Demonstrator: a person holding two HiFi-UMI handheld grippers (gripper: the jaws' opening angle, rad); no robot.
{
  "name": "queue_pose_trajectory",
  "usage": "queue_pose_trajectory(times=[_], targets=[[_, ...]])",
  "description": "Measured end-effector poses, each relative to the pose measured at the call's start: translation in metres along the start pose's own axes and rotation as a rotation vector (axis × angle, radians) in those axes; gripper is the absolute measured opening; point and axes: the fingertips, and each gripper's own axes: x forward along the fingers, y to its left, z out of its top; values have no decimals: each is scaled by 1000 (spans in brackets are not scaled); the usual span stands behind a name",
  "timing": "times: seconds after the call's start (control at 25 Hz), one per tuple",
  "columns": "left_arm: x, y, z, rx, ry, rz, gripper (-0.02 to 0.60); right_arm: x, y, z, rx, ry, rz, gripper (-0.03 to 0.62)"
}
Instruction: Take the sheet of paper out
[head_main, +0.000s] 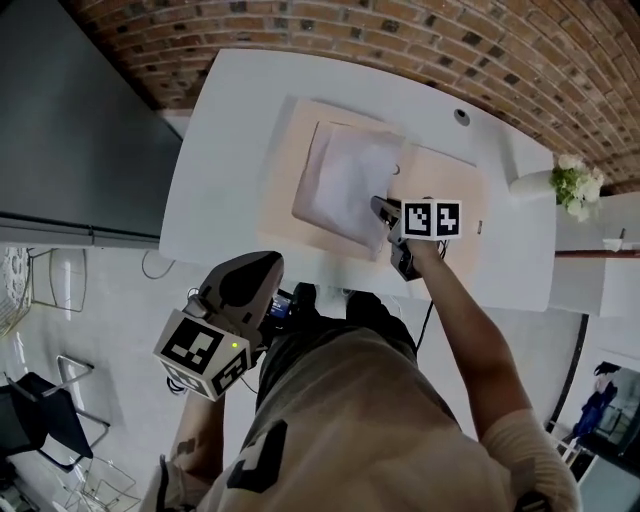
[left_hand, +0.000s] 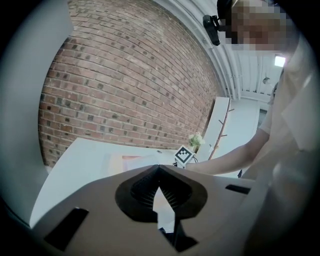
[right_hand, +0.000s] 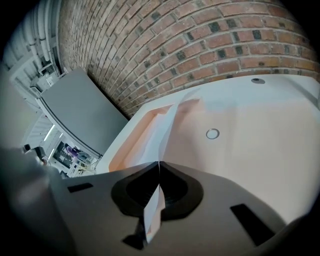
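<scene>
A white sheet of paper (head_main: 345, 180) lies on an open peach folder (head_main: 450, 185) on the white table (head_main: 225, 150). My right gripper (head_main: 385, 212) is at the sheet's near right corner and is shut on it. In the right gripper view the sheet's edge (right_hand: 152, 212) runs between the closed jaws (right_hand: 159, 165) and out over the folder (right_hand: 240, 145). My left gripper (head_main: 268, 266) is held back by the person's body, off the table's near edge. Its jaws (left_hand: 159, 167) meet at the tips with nothing in them.
A small vase of white flowers (head_main: 577, 185) stands at the table's right end. A round hole (head_main: 461, 116) sits in the tabletop beyond the folder. A grey panel (head_main: 70, 130) stands to the left, a brick wall behind, and dark chairs (head_main: 40, 420) on the floor at lower left.
</scene>
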Motion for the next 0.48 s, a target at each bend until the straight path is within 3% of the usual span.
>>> queue_pose_trajectory(times=[0.48], targets=[[17, -11, 7, 24, 12, -86, 14, -27, -24, -7, 11, -28, -71, 25]])
